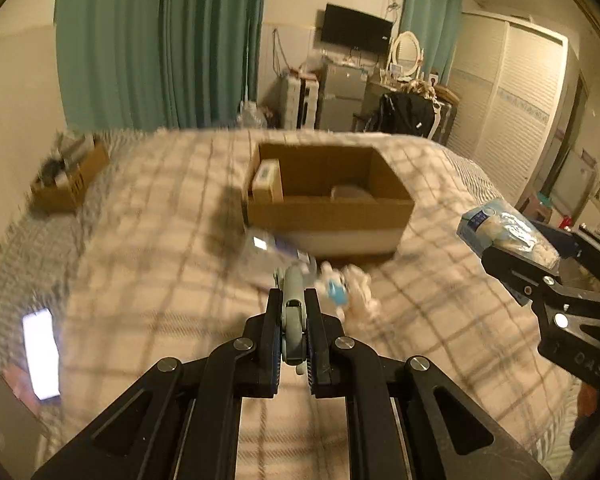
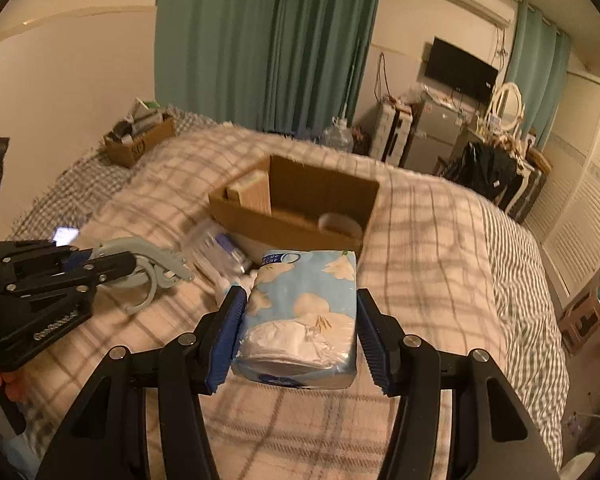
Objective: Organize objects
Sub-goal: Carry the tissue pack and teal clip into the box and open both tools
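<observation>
My right gripper (image 2: 298, 334) is shut on a blue tissue pack (image 2: 304, 312) and holds it above the bed, short of the open cardboard box (image 2: 296, 236). The pack also shows in the left wrist view (image 1: 504, 236). My left gripper (image 1: 294, 300) is shut on a grey folding hanger (image 1: 294, 320); the hanger sticks out past the fingers in the right wrist view (image 2: 148, 268). The box (image 1: 328, 216) holds a small carton (image 1: 266, 180) and a round item (image 1: 350, 192). A clear plastic bag (image 1: 268, 252) and small white and blue items (image 1: 340, 288) lie in front of the box.
A checked blanket (image 2: 420, 240) covers the bed. A second cardboard box (image 2: 140, 140) full of things sits at the far left corner. A lit phone (image 1: 40, 352) lies on the left of the bed. Furniture and a wardrobe stand beyond the bed.
</observation>
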### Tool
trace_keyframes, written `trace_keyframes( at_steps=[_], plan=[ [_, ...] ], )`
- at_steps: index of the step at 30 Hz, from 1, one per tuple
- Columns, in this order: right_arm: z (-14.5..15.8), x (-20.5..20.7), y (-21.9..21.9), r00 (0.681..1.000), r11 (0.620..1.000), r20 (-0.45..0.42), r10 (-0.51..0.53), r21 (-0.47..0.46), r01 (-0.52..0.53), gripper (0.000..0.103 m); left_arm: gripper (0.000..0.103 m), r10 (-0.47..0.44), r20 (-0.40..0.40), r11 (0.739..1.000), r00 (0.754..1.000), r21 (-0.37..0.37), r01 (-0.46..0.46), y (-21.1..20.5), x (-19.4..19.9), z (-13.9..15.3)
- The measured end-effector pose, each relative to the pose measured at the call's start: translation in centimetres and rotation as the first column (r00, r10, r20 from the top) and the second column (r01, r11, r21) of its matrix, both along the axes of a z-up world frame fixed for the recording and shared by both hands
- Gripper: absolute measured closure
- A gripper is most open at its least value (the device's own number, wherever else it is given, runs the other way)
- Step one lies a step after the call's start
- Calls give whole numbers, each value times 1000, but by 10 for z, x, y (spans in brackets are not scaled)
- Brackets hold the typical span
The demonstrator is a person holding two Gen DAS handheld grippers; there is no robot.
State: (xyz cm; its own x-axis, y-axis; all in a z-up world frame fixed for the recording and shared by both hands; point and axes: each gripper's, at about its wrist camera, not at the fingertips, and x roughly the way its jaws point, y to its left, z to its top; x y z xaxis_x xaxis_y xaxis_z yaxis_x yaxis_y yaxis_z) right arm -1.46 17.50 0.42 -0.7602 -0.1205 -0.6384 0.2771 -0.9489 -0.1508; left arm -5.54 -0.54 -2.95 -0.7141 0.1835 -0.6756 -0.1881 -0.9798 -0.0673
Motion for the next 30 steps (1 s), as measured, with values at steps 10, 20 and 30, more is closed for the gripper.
trace_keyframes(
  at_steps=[10,20,30],
  plan=[
    [37,-47,-13,996,1000,-82,25,2,-25,49,94,-30,-105,999,994,-27,27,21,-56,50],
    [30,-165,-5,1000,999,-26,-16,-33,15,49,94,-27,-79,1000,996,-17,25,45,-167,40],
    [-34,-263,5,996,998,74,-40,-47,43,49,94,-62,4,997,998,-48,62,57,-236,-21]
  ],
)
